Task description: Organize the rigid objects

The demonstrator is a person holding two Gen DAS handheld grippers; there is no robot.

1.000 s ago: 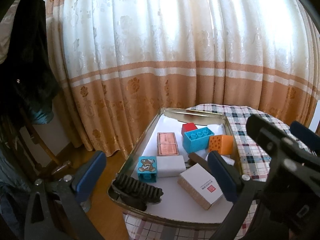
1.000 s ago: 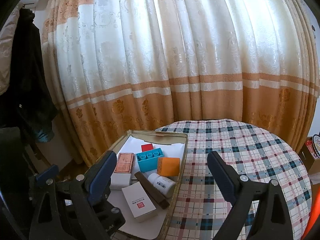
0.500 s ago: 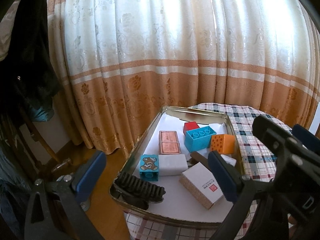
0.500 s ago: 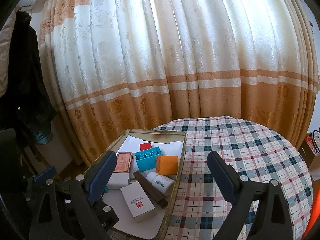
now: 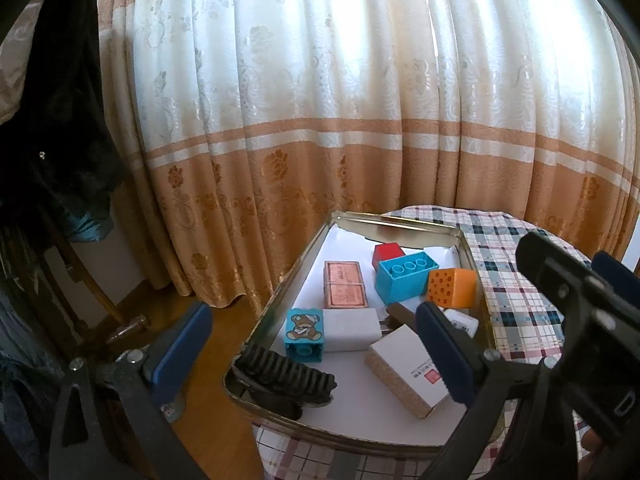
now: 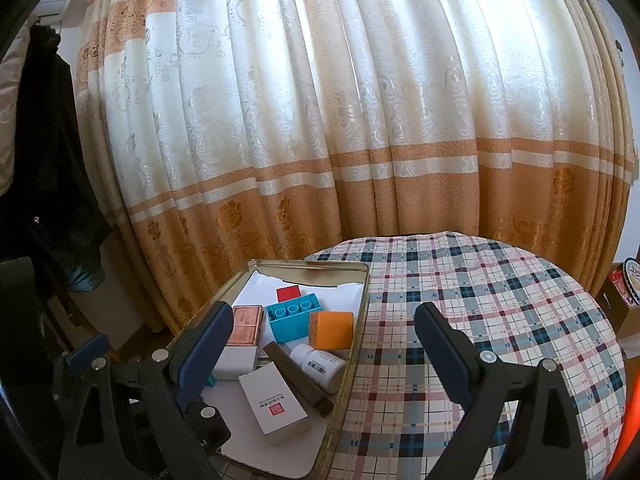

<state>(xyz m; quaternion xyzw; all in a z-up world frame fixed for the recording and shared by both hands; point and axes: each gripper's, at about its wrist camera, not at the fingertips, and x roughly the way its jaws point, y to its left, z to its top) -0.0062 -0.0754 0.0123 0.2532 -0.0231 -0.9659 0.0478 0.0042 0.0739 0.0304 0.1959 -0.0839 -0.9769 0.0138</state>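
A metal tin tray (image 5: 474, 258) lined with white paper sits at the left edge of a plaid-covered round table (image 6: 480, 300). It holds a red block (image 5: 386, 252), a blue brick (image 5: 404, 276), an orange cube (image 5: 452, 288), a pink box (image 5: 344, 290), a bear-printed blue block (image 5: 304, 332), white boxes (image 5: 404, 368), a black comb (image 5: 288, 372), a brown stick (image 6: 298, 378) and a white bottle (image 6: 318, 362). My left gripper (image 5: 312, 352) is open and empty, raised above the tray's near end. My right gripper (image 6: 324, 354) is open and empty, raised over the tray's right rim.
A cream and orange curtain (image 6: 360, 140) hangs behind the table. Dark clothing (image 5: 52, 128) hangs at the left over a wooden floor (image 5: 216, 400). The right gripper's body (image 5: 580, 320) shows at the right of the left wrist view. A box (image 6: 624, 292) stands past the table's right edge.
Both grippers have drawn back and risen slightly; the tray and table sit a little lower and smaller in both views. Nothing in the tray has moved.
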